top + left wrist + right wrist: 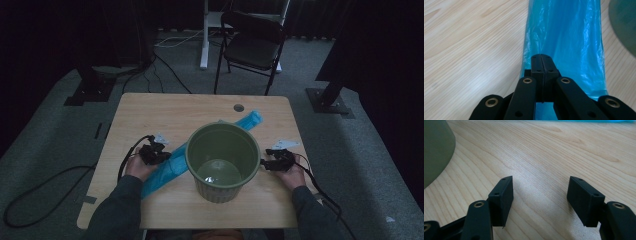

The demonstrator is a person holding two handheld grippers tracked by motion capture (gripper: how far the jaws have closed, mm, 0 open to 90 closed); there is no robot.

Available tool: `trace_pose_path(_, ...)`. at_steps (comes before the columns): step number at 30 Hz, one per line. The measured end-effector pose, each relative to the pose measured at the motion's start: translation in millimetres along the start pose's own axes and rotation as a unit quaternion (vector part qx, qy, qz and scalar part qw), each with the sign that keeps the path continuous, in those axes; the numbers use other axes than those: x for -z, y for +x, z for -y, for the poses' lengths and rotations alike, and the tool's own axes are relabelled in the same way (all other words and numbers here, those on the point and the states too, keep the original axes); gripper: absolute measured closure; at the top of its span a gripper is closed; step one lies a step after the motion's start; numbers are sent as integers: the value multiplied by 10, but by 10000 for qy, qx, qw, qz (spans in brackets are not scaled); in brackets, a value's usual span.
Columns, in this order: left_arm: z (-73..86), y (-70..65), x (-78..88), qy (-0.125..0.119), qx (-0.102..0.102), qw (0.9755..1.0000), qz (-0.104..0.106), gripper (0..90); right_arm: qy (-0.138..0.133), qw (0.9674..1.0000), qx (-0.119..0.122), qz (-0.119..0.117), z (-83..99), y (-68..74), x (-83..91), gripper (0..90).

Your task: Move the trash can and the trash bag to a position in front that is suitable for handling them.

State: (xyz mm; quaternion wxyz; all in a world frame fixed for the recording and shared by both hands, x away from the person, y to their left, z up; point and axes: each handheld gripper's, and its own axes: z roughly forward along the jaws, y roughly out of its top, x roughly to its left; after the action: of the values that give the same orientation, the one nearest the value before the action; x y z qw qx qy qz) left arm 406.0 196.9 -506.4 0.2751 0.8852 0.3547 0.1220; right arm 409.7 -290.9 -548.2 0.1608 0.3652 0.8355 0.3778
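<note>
Light: dim; the room's edges fall to near black, the tabletop is the brightest area.
Floor: grey carpet (45, 135) all around.
Table: light wood-grain table (150, 107) at centre, rounded corners, a round cable hole (238, 107) near its 12 o'clock edge.
Chair: black folding chair (251, 45) at 12 o'clock beyond the table, facing it.
White stand: white post and foot (204, 37) just left of the chair.
Dark stand bases: one (90, 90) at 10 o'clock, one (327, 100) at 2 o'clock.
Floor cables: a black cable (35, 197) loops at 8 o'clock; more cables (165, 70) at 11 o'clock.
Backdrop: dark curtain (310, 17) along the far side.
</note>
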Motion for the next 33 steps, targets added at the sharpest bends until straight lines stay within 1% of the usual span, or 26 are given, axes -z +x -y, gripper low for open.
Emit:
trace_pose_path(5, 189, 120, 122, 86, 182, 9997, -113, 894, -2, 10000, -5, 8, 1, 2, 1, 375)
trace_pose_path(7, 235, 153, 158, 54, 263, 9995, -146, 888, 11, 10000, -20, 12, -1, 10, 6, 412)
trace_pose_path(8, 243, 161, 176, 20, 295, 9994, -159, 853, 56, 10000, -30, 27, -9, 21, 22, 480)
trace_pose_path(10, 233, 173, 225, -170, 417, 9989, -160, 740, 251, 9996, -131, 41, -47, 48, 54, 542)
trace_pose_path(11, 207, 174, 258, -307, 426, 9986, -116, 706, 279, 9995, -141, 15, -61, 60, 68, 556)
trace_pose_path(12, 176, 161, 275, -397, 422, 9983, -115, 665, 229, 9996, -131, -60, -83, 90, 99, 566)
trace_pose_path(13, 176, 161, 275, -397, 422, 9983, -115, 631, 229, 9996, -131, -60, -83, 90, 99, 566)
trace_pose_path(14, 176, 161, 275, -397, 422, 9983, -115, 631, 192, 9997, -118, -121, -106, 118, 126, 566)
trace_pose_path(15, 83, 111, 275, -546, 355, 9979, -8, 585, 192, 9997, -118, -121, -106, 118, 126, 577)
trace_pose_path(16, 13, 46, 251, -603, 261, 9978, 121, 572, 80, 9991, 58, -407, -182, 230, 228, 569)
trace_pose_path(18, -43, -49, 239, -675, 126, 9972, 294, 553, 50, 9980, 218, -591, -210, 311, 276, 549)
trace_pose_path(19, -43, -49, 239, -675, 126, 9972, 294, 543, 50, 9980, 218, -591, -210, 311, 276, 549)
trace_pose_path(20, -78, -151, 262, -765, -31, 9957, 530, 538, 40, 9966, 374, -738, -231, 390, 313, 532)
trace_pose_path(21, -78, -151, 262, -765, -31, 9957, 530, 534, 40, 9966, 374, -738, -231, 390, 313, 532)
trace_pose_path(22, -96, -252, 302, -849, -140, 9936, 725, 527, 36, 9944, 503, -926, -244, 465, 339, 519)
trace_pose_path(23, -96, -252, 302, -849, -140, 9936, 725, 523, 36, 9944, 503, -926, -244, 465, 339, 519)
trace_pose_path(24, -98, -298, 325, -886, -208, 9926, 810, 523, 55, 9919, 657, -1081, -254, 537, 363, 516)
trace_pose_path(25, -88, -396, 367, -943, -321, 9901, 985, 522, 65, 9908, 687, -1162, -260, 573, 376, 515)
trace_pose_path(26, -81, -447, 385, -935, -402, 9894, 1033, 521, 59, 9895, 742, -1239, -263, 603, 391, 515)
trace_pose_path(27, -81, -447, 385, -935, -402, 9894, 1033, 521, 59, 9895, 742, -1239, -263, 603, 391, 515)
trace_pose_path(28, -64, -547, 414, -932, -540, 9874, 1155, 521, 74, 9870, 852, -1363, -268, 653, 424, 512)
trace_pose_path(29, -59, -593, 425, -912, -622, 9866, 1198, 521, 74, 9858, 890, -1425, -269, 673, 441, 512)
trace_pose_path(30, -59, -593, 425, -912, -622, 9866, 1198, 521, 74, 9858, 890, -1425, -269, 673, 441, 512)
trace_pose_path(31, -56, -675, 434, -896, -743, 9849, 1280, 521, 78, 9845, 920, -1492, -269, 694, 457, 513)
trace_pose_path(32, -60, -707, 434, -889, -794, 9842, 1306, 522, 89, 9822, 991, -1592, -272, 732, 483, 515)
trace_pose_path(33, -69, -742, 430, -877, -867, 9834, 1328, 521, 92, 9812, 1042, -1622, -274, 745, 493, 515)
